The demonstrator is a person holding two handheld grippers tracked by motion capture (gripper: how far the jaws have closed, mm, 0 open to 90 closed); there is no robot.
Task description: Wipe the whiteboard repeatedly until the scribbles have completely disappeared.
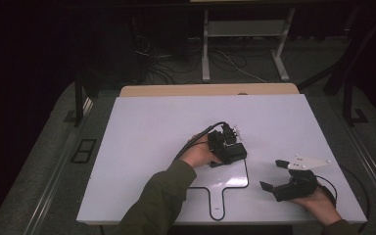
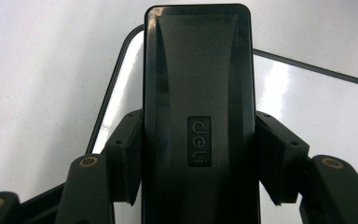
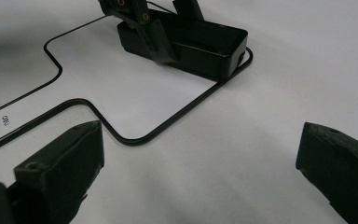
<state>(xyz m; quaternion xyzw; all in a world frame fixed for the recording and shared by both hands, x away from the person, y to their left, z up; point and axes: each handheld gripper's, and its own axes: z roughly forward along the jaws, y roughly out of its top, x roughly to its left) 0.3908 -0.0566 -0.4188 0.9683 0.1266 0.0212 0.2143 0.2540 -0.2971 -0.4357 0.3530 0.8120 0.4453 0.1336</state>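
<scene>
"deli" reads on the black rectangular plastic case (image 2: 196,116), clamped by the left gripper (image 1: 226,142); the right gripper (image 1: 280,175) rests wide open, holding nothing.

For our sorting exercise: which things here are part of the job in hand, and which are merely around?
In use:
left gripper, shut on the black deli box
paddle-shaped outline under the box
right gripper, open, nearby

Around:
white table
floor cables
</scene>
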